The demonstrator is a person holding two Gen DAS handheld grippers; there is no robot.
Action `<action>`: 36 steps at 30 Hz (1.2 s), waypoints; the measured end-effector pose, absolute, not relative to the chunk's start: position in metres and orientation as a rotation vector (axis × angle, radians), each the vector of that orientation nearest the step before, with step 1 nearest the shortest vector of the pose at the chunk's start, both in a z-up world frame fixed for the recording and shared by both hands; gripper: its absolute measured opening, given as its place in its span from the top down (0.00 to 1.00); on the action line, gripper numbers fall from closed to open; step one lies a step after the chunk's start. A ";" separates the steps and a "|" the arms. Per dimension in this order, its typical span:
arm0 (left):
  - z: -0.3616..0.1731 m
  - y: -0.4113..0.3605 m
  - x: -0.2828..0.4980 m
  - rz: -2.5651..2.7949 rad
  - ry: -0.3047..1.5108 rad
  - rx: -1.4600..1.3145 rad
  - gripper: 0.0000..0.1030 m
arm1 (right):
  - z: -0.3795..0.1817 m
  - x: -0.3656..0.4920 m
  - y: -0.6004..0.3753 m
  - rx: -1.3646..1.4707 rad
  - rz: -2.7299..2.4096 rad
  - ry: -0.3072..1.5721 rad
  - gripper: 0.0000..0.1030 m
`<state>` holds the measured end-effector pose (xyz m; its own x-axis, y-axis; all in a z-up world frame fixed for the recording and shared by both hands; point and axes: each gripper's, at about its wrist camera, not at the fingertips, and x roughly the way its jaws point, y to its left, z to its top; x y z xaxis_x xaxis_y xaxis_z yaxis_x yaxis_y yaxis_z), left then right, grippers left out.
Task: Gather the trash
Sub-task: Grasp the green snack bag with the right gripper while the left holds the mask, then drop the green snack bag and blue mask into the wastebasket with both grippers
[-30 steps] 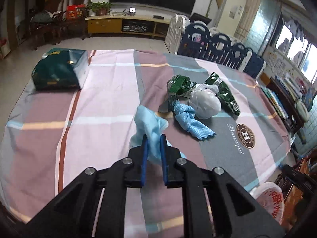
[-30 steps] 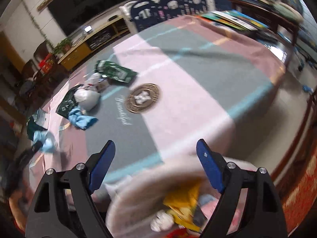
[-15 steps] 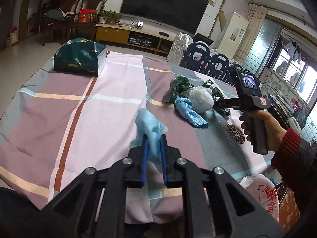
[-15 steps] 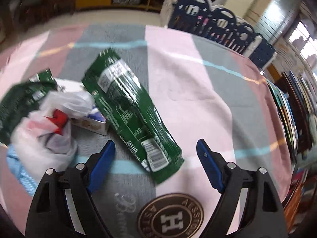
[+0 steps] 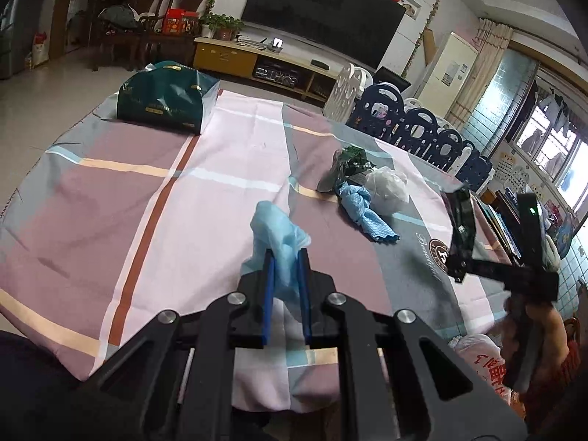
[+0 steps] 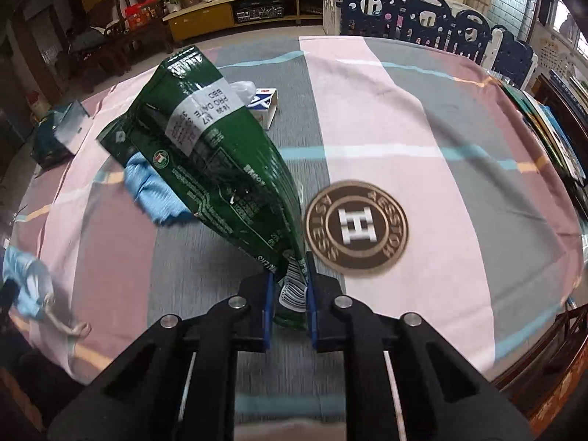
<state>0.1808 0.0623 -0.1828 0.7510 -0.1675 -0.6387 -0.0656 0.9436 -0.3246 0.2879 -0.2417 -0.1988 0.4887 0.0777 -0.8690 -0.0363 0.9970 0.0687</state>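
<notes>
Both hand-held grippers pinching trash over the counter
Right hand-held gripper, jaws just closed, clamps a green wrapper; left hand-held gripper clamps a pale blue glove

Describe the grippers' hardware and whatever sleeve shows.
Both the left gripper and right gripper have matte black angular bodies, silver bolts and flat blue pads. The right one has a black pistol handle. A red knit cuff shows.

Left gripper clamped on blue glove; right gripper, jaws just closed, pinching green wrapper above table.
</notes>
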 end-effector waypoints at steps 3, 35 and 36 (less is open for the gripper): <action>-0.170 0.055 0.175 -0.074 0.710 -0.309 0.88 | -0.187 0.239 -0.251 0.139 0.058 1.045 0.85; -0.082 -0.103 0.071 -0.532 0.676 -0.029 0.88 | -0.137 0.060 -0.320 0.326 -0.113 1.019 0.85; -0.082 -0.106 0.068 -0.536 0.675 -0.019 0.88 | -0.137 0.059 -0.322 0.327 -0.113 1.019 0.85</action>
